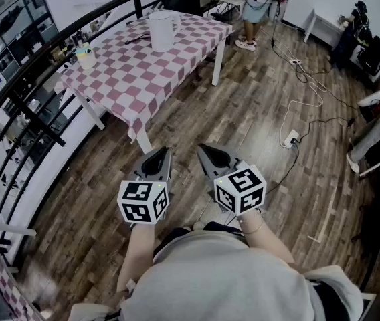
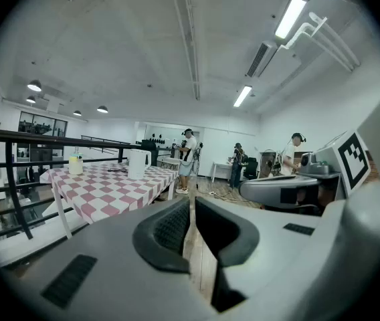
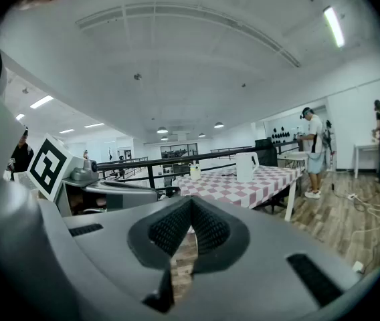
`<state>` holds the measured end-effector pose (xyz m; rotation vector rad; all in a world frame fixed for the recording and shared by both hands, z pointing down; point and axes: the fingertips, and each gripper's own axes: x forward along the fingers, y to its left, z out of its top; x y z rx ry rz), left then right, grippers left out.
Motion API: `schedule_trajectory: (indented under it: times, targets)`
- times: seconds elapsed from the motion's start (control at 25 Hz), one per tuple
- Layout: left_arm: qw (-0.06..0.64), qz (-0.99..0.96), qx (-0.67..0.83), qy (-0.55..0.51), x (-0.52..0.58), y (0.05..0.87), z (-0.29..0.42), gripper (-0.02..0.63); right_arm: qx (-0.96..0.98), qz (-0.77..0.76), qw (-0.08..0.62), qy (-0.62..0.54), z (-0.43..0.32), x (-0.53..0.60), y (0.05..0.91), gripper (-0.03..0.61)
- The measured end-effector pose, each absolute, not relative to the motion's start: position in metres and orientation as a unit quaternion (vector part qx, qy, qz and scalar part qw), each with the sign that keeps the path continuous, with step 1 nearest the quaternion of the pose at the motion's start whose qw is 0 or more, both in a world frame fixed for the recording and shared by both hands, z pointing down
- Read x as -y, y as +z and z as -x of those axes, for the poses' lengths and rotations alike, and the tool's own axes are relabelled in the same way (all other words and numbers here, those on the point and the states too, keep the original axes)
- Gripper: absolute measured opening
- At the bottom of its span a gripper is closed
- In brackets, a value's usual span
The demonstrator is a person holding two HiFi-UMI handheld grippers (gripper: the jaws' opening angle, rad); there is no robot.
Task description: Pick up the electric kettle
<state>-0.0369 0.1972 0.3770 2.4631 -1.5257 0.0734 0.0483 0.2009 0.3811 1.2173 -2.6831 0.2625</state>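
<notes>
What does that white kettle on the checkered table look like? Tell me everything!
The white plastic-looking electric kettle is tall and jug-shaped, with a handle on one side. It stands upright on the pink-and-white checkered tablecloth, toward its far end. Only the cloth beneath touches it.

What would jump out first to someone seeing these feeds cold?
The pink-checked table at upper left, with the white electric kettle standing on its far part. Nearer, the left tool and right tool hang side by side over the wood floor, both shut and empty.
</notes>
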Motion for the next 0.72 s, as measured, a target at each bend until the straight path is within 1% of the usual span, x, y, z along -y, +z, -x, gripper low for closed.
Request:
schedule_trajectory:
  times: [0.24,0.4,0.72]
  targets:
    - [0.126,-0.84,0.528,0.022,-0.196,0.381,0.041,0.04,0.902,-0.413,0.086,0.091,-0.052,-0.198,0.384,0.003]
    - [0.141,-0.85,0.508,0.003,-0.2,0.379,0.036,0.04,0.905,-0.407,0.088,0.091,-0.046,-0.203,0.384,0.003]
    - [0.11,-0.855,0.507,-0.003,-0.191,0.374,0.049,0.041,0.906,-0.404,0.082,0.095,-0.029,-0.202,0.393,0.006]
